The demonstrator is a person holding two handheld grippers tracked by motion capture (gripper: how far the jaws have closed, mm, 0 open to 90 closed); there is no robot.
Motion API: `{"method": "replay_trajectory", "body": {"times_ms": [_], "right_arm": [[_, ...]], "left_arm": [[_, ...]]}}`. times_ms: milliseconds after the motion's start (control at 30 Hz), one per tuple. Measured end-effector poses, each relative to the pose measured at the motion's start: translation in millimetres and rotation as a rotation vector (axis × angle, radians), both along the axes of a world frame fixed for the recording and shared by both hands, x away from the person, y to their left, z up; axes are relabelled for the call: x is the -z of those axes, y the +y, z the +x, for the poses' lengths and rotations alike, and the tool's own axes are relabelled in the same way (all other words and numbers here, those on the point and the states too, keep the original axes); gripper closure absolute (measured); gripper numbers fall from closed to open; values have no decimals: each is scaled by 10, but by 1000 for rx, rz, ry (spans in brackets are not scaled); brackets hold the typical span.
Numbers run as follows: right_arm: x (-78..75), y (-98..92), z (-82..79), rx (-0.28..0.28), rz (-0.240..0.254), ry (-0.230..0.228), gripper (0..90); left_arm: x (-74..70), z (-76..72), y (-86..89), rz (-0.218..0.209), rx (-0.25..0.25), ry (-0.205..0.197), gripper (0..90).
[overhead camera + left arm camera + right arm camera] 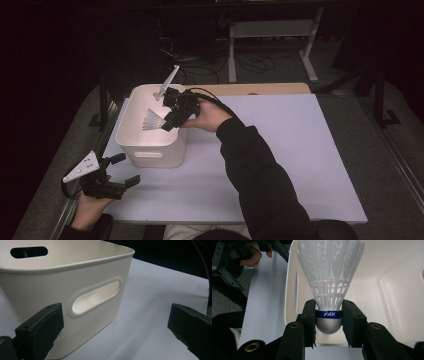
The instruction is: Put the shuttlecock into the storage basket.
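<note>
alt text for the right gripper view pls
The right gripper pinches a white plastic shuttlecock by its grey cork tip with a blue band, skirt pointing away, over an open white bin. The white table and the other hand show at left.

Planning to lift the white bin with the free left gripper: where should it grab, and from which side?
A judgement: take the bin at its oval handle cutout on the wall facing the open left gripper, coming in from the person's side. The cutout's lip gives the jaws an edge; the smooth walls don't.
</note>
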State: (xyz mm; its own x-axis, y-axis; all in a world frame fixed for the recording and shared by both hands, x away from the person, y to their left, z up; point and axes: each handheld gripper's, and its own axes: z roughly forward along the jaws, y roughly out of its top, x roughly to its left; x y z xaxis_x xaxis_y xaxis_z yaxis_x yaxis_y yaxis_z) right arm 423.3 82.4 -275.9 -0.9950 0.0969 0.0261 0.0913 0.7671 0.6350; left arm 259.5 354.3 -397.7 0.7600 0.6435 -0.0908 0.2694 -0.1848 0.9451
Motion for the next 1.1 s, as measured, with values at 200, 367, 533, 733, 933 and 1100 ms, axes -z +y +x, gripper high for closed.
{"method": "replay_trajectory", "body": {"times_ms": [200,367,533,733,933,1100], "right_arm": [[63,56,0,-8,-2,8,641],[135,79,11,-8,-5,21,641],[195,89,34,-8,-3,32,641],[245,111,50,-7,-10,52,641],[279,138,63,-9,-16,67,641],[297,147,74,-8,-23,72,634]], "left_arm": [[0,-1,2,0,1,-1,1],[-1,0,3,1,1,-3,1],[-1,-2,4,0,2,-1,1],[-2,-2,5,0,4,-3,1],[-2,-3,4,-1,4,-3,1],[-3,-5,4,-3,4,-2,2]]}}
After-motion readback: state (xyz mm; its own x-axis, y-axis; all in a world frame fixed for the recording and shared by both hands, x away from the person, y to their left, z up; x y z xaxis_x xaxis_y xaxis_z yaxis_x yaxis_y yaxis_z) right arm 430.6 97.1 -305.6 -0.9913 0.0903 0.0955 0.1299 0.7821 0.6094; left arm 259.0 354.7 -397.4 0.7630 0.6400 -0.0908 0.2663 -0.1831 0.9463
